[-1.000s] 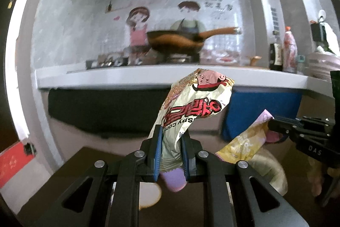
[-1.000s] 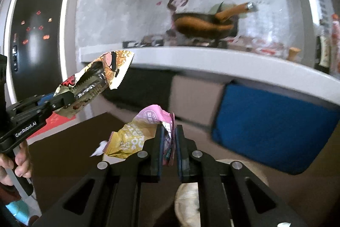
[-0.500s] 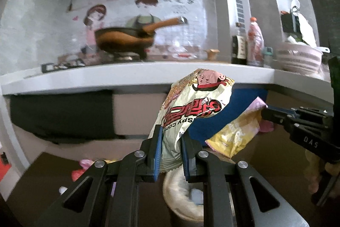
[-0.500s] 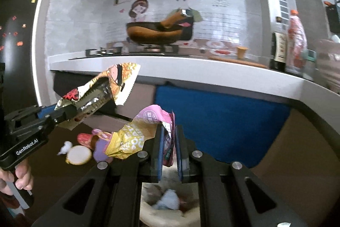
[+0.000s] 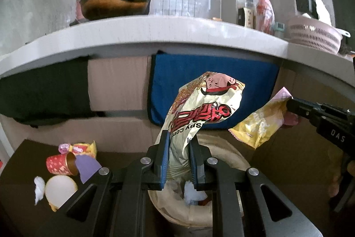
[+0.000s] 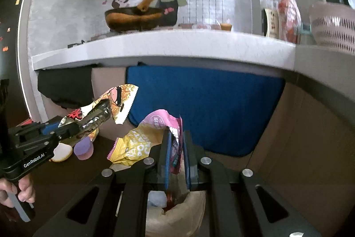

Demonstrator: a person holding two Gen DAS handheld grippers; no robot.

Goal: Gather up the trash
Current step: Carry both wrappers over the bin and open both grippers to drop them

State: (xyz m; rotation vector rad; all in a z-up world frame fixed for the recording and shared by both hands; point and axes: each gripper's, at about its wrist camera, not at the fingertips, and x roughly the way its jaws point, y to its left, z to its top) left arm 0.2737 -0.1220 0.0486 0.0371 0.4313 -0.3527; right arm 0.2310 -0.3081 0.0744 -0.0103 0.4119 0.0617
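My left gripper (image 5: 178, 146) is shut on a cream and red snack bag (image 5: 204, 112) and holds it upright over a beige lined trash bin (image 5: 224, 150) that holds white tissue (image 5: 192, 192). My right gripper (image 6: 176, 143) is shut on a yellow and pink snack wrapper (image 6: 142, 143), also above the bin (image 6: 175, 214). The right gripper with its wrapper (image 5: 259, 126) shows at the right of the left wrist view. The left gripper with its bag (image 6: 104, 112) shows at the left of the right wrist view.
On the dark table (image 5: 28, 152) to the left lie a red paper cup (image 5: 58, 164), a purple cup (image 5: 87, 167), a yellow wrapper (image 5: 85, 148), a white lid (image 5: 61, 191) and a tissue scrap (image 5: 38, 187). A white counter (image 5: 155, 32) and blue cloth (image 5: 199, 74) stand behind.
Both grippers have swung right and come down over the bin with their wrappers still held. The bin and the table litter have come into fuller view.
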